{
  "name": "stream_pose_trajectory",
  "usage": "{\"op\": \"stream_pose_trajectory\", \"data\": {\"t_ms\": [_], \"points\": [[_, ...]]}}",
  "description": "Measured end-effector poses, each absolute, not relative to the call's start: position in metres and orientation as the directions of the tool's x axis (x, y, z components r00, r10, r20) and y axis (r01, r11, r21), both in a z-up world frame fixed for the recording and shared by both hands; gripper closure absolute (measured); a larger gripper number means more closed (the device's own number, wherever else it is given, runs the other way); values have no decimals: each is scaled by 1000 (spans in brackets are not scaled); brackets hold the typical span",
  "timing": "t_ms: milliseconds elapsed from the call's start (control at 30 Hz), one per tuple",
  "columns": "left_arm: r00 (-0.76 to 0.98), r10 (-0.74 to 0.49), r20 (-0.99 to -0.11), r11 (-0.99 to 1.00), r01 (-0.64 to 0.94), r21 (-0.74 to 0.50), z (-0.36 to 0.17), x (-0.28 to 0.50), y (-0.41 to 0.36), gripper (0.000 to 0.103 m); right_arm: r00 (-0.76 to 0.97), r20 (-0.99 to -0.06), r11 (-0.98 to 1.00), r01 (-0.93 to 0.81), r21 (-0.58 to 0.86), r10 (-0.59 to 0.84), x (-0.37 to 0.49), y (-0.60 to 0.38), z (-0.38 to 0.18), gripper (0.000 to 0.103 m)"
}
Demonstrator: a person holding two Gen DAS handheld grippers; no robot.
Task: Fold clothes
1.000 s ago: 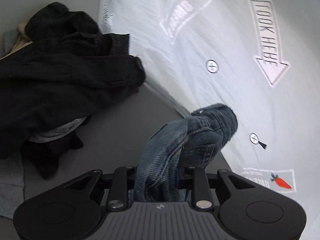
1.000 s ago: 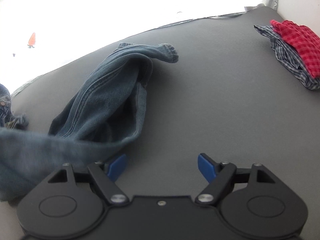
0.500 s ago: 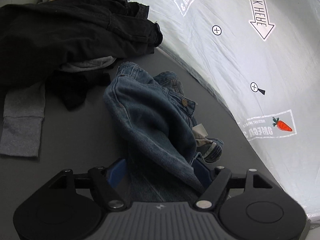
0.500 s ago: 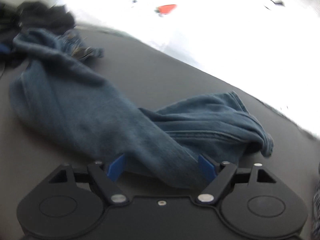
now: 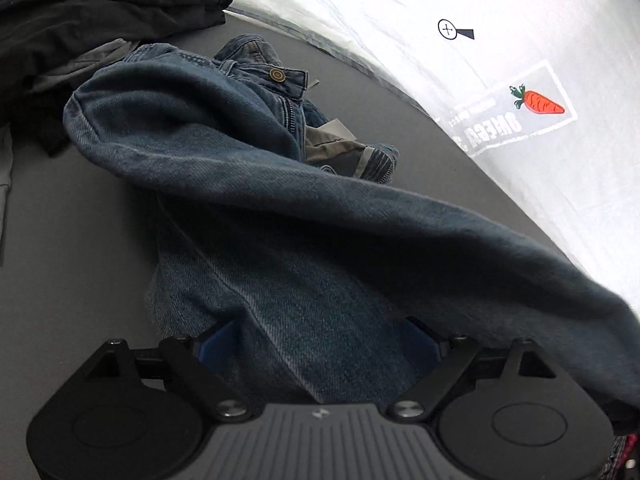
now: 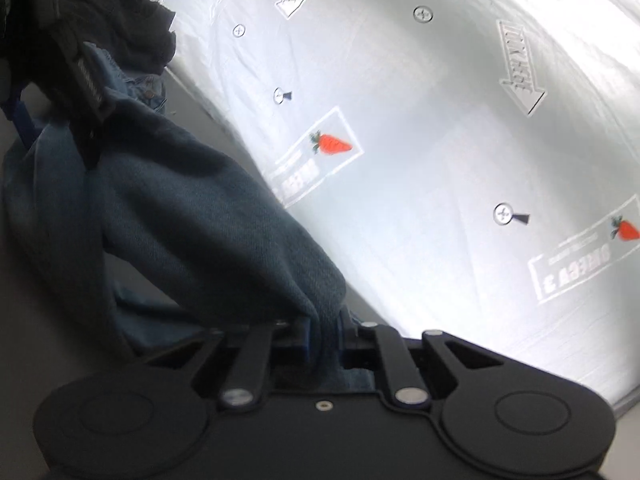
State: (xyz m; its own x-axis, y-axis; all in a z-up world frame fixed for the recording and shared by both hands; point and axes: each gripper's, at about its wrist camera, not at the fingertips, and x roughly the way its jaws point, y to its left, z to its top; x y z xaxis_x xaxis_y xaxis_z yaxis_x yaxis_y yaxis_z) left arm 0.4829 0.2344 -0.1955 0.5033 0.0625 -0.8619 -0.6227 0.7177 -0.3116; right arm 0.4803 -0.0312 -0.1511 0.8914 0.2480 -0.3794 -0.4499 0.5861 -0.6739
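A pair of blue jeans [image 5: 248, 184] lies crumpled on the grey table [image 5: 72, 248], waistband and brass button at the far end. One leg stretches up to the right. My left gripper [image 5: 320, 344] is open, its blue pads either side of the denim beneath it. My right gripper [image 6: 324, 332] is shut on a bunch of the jeans' leg [image 6: 224, 232] and holds it lifted. The left gripper [image 6: 76, 80] shows at the upper left of the right wrist view, over the jeans.
A pile of black and grey clothes [image 5: 100, 4] lies at the far left of the table. A white printed backdrop [image 5: 500, 60] with carrot logos rises along the table's right edge. A bit of red fabric [image 5: 628, 448] shows at the bottom right.
My left gripper let go of the jeans and now hovers open over them. My right gripper swung left and closed on the jeans' leg, lifting it.
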Motion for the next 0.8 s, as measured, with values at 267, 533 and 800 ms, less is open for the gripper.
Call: {"op": "stream_pose_trajectory", "data": {"t_ms": [267,533,800], "points": [[515,40,-856,628,-680,-379,-191,452,250,78,958,-32,597,-202,-776,283,505,5,-76,94],[456,-53,-888,503,-756,-418,-206,365,260,90,910,287,724,-21,-689,300,555,49,30,93],[434,-11,-901,594,-722,-355,-193,330,257,86,863,-366,614,-504,-608,347,616,87,-38,47]]}}
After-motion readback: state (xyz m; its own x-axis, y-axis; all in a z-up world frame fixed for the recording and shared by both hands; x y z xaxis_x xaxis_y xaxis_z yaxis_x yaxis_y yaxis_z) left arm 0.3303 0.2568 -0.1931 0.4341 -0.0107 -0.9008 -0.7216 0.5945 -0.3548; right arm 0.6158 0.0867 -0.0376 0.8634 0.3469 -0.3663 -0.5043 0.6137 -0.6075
